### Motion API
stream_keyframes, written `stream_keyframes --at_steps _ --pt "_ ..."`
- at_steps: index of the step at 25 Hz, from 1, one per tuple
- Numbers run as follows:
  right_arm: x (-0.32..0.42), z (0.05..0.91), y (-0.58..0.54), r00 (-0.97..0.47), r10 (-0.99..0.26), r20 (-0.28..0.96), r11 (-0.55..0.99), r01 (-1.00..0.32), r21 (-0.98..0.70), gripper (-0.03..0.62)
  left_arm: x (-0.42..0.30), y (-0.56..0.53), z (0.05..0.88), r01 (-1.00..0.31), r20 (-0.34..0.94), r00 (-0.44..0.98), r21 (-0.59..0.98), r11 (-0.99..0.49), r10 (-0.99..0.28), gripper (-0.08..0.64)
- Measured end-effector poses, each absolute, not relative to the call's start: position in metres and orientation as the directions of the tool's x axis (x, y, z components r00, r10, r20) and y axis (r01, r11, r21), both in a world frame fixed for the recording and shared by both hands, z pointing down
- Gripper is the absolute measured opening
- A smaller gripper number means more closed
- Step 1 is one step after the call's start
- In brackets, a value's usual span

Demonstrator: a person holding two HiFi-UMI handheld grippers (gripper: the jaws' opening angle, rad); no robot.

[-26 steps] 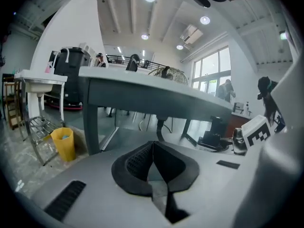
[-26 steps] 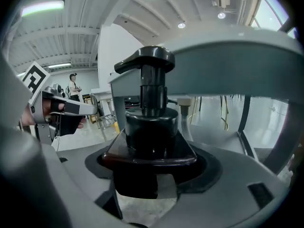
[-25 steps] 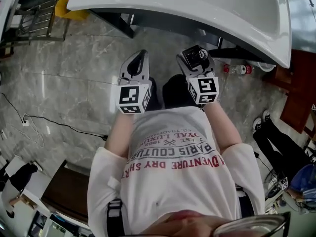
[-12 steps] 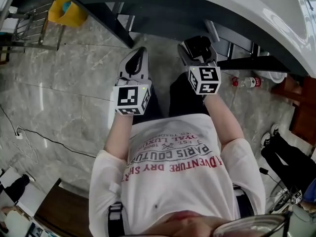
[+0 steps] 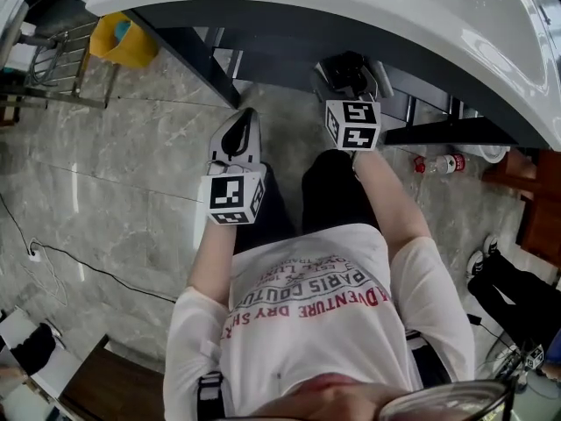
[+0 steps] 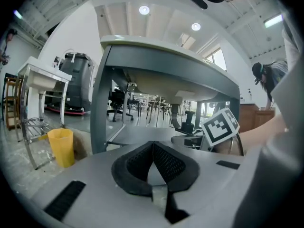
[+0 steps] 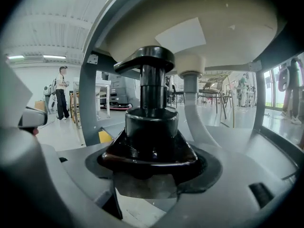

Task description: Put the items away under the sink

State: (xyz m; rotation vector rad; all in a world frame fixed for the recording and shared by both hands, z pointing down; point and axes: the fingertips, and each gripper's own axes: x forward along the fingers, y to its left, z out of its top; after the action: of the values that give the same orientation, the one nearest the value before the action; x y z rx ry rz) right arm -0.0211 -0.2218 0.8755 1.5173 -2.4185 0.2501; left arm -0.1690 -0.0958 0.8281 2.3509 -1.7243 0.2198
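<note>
Under the sink (image 5: 289,3) rim | our right gripper (image 7: 152,167) clamped the black pump bottle (image 7: 151,120) upright, we judged for setting on the lower shelf (image 6: 137,134) | our left gripper (image 6: 153,151) waited beside, jaws together, empty, out of the way | bottle's lower body was hidden inside the jaws.

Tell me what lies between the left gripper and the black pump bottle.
Only bare grey floor, as the head view shows; the left gripper is shut and empty, the right gripper holds the pump bottle.
</note>
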Motion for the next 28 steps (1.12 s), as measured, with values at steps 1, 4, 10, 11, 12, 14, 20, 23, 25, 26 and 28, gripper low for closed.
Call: stream_keyframes --at_steps 1,4,10,11,12,14,20,23,25,26,28 --pt "-0.022 0.875 -0.227 -0.398 -0.86 0.32 0.421 -0.907 0.002 0.377 -0.17 -0.095 0.83 -0.954 0.25 0.298 0.08 -0.287 -0.921 0.023" --pt "-0.026 0.873 -0.241 -0.353 -0.88 0.319 0.374 -0.928 0.005 0.377 -0.176 -0.09 0.838 -0.957 0.267 0.29 0.077 -0.28 -0.919 0.023" --pt "-0.024 0.88 -0.264 -0.249 -0.905 0.345 0.261 -0.965 -0.012 0.377 -0.186 -0.082 0.854 -0.958 0.289 0.288 0.092 -0.273 -0.913 0.023" --pt "-0.022 0.881 -0.267 -0.225 -0.908 0.353 0.238 -0.971 -0.005 0.377 -0.187 -0.081 0.857 -0.958 0.295 0.287 0.099 -0.27 -0.912 0.023" --pt "-0.021 0.882 -0.27 -0.201 -0.911 0.361 0.216 -0.976 0.003 0.377 -0.188 -0.08 0.861 -0.958 0.3 0.287 0.107 -0.267 -0.909 0.023" --pt "-0.019 0.886 -0.274 -0.158 -0.913 0.376 0.177 -0.984 0.014 0.377 -0.189 -0.077 0.867 -0.956 0.313 0.291 0.116 -0.268 -0.904 0.023" --pt "-0.013 0.889 -0.283 -0.044 -0.927 0.372 0.065 -0.997 0.043 0.377 -0.194 -0.076 0.874 -0.954 0.322 0.298 0.128 -0.271 -0.898 0.023" --pt "-0.01 0.887 -0.287 0.009 -0.926 0.376 0.003 -0.999 0.032 0.377 -0.197 -0.077 0.878 -0.955 0.326 0.295 0.138 -0.263 -0.898 0.023" --pt "-0.008 0.888 -0.288 0.052 -0.921 0.387 -0.044 -0.999 0.03 0.377 -0.198 -0.077 0.882 -0.954 0.333 0.296 0.145 -0.261 -0.895 0.023" --pt "-0.006 0.888 -0.289 0.07 -0.918 0.39 -0.063 -0.998 0.032 0.377 -0.199 -0.077 0.884 -0.954 0.337 0.297 0.148 -0.261 -0.893 0.023" --pt "-0.005 0.889 -0.29 0.088 -0.914 0.395 -0.08 -0.996 0.036 0.378 -0.199 -0.076 0.885 -0.952 0.339 0.301 0.153 -0.263 -0.892 0.023"
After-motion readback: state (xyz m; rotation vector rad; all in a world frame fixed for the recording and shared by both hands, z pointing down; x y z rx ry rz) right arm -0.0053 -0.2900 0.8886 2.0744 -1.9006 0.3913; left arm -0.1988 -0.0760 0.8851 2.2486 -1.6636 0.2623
